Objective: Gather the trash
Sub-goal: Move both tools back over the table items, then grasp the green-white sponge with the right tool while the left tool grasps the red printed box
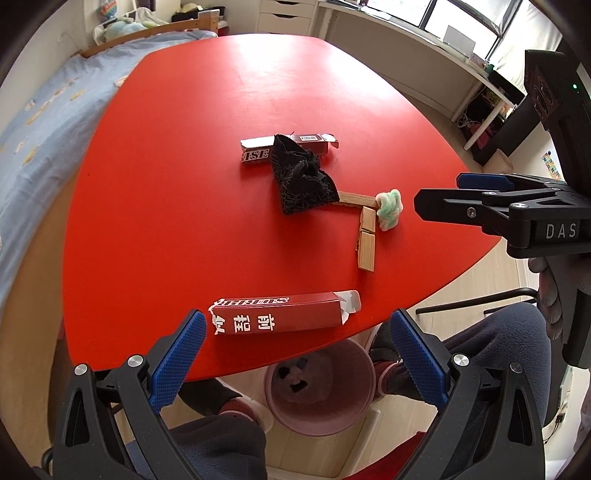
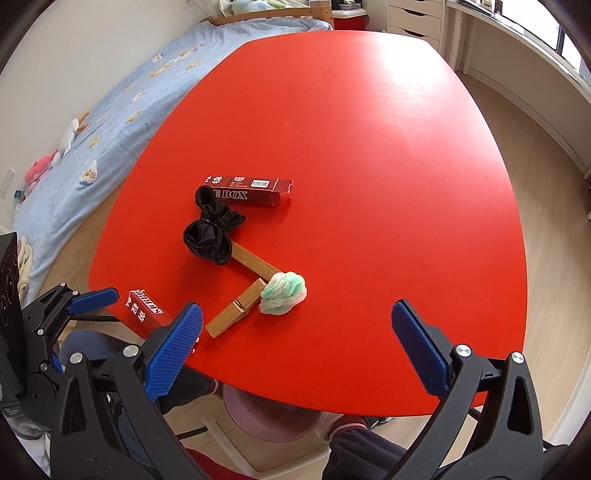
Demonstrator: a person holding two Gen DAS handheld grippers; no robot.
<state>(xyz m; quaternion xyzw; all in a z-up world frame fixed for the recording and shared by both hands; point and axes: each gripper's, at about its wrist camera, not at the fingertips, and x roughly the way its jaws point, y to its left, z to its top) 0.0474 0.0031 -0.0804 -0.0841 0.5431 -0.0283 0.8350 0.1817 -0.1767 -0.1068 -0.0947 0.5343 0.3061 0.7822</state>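
On the red table lie a red carton at the near edge, a second dark red box, a black crumpled cloth, two wooden blocks in an L, and a green-white fluffy ball. The same ball, blocks, cloth and far box show in the right wrist view. My left gripper is open just short of the near carton. My right gripper is open, near the ball and blocks. A pink bin stands under the table edge.
A bed with a blue cover runs along the table's left side. White drawers and a desk stand at the back. A person's legs in dark trousers and slippers flank the bin.
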